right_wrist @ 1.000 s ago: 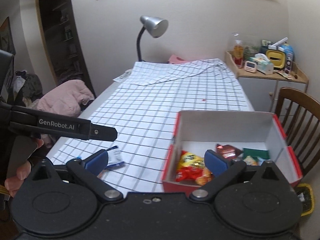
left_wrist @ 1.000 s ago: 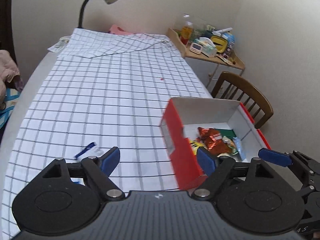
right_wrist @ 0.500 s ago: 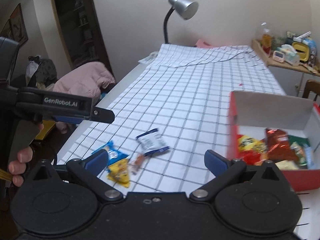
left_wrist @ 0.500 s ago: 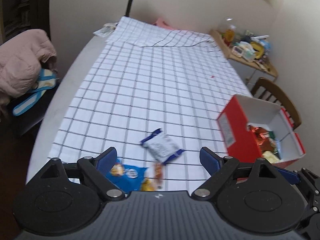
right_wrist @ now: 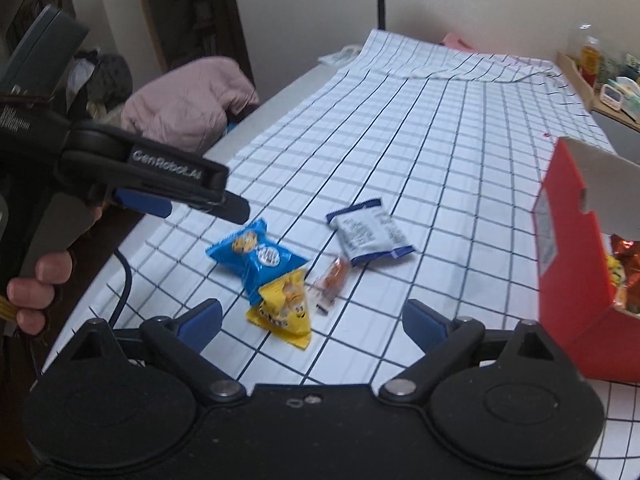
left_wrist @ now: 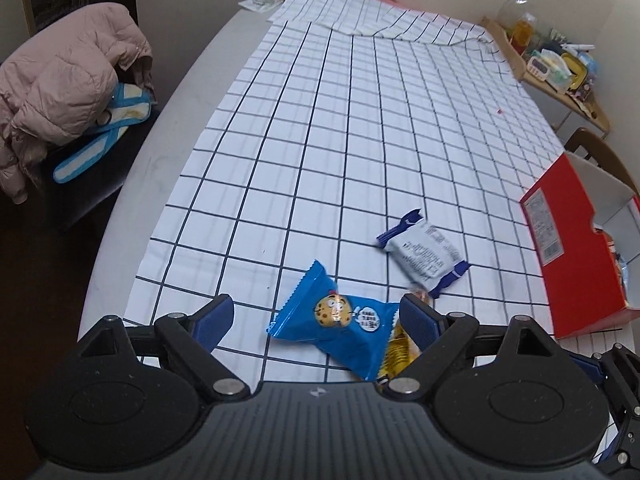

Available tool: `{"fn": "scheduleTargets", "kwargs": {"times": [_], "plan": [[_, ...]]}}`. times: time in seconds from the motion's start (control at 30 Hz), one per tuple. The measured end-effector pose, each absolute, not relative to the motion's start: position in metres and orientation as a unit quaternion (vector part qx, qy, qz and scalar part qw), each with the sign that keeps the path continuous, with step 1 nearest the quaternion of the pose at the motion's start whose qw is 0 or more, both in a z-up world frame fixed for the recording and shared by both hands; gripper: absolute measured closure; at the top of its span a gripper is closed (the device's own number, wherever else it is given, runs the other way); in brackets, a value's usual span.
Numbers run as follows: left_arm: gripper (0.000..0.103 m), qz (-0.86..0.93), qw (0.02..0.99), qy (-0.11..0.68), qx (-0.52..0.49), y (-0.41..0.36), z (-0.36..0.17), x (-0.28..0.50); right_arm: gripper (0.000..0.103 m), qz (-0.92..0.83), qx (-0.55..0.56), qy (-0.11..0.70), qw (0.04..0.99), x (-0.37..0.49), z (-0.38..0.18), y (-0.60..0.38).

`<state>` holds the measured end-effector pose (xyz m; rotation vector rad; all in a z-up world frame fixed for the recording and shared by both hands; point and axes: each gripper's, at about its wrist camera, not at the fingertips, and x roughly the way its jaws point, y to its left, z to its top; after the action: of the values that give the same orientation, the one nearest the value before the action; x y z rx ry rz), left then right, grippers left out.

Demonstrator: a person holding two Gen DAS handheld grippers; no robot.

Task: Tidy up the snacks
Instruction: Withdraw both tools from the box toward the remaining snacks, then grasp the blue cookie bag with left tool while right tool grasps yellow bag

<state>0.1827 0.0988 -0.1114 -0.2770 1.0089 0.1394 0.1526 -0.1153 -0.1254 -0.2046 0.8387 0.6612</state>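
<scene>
Both claws gape wide and hold nothing; the right claw (right_wrist: 312, 318) has just narrowed slightly. The left claw (left_wrist: 316, 316) hangs over the blue cookie packet (left_wrist: 340, 330) on the checked bench (left_wrist: 360, 140), beside a yellow packet (right_wrist: 286, 302), grey-blue wrapper (right_wrist: 368, 236) and red box (right_wrist: 576, 248).

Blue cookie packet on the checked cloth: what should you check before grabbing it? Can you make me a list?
1. Left gripper jaws wide apart: ok.
2. Blue cookie packet between them, not yet pinched: ok.
3. Packet lying free: not ok, its end overlaps the yellow snack packet.
4. Right gripper empty, its jaws have just been closing a little: ok.
5. Red cardboard box open with room left: ok.
6. Pads level with the packet: cannot tell.
</scene>
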Motion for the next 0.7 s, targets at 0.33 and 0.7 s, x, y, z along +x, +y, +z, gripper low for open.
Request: {"fn": "scheduleTargets", "kwargs": {"times": [0.33, 0.7], "plan": [[0.013, 0.048, 0.849, 0.517, -0.098, 0.099, -0.144, 0.207, 0.019, 0.329, -0.147, 0.423, 0.832, 0.166, -0.150, -0.079], [0.013, 0.023, 0.843, 0.531, -0.083, 0.092, -0.160, 0.218, 0.030, 0.338, -0.164, 0.437, 0.817, 0.180, -0.170, -0.057]]}}
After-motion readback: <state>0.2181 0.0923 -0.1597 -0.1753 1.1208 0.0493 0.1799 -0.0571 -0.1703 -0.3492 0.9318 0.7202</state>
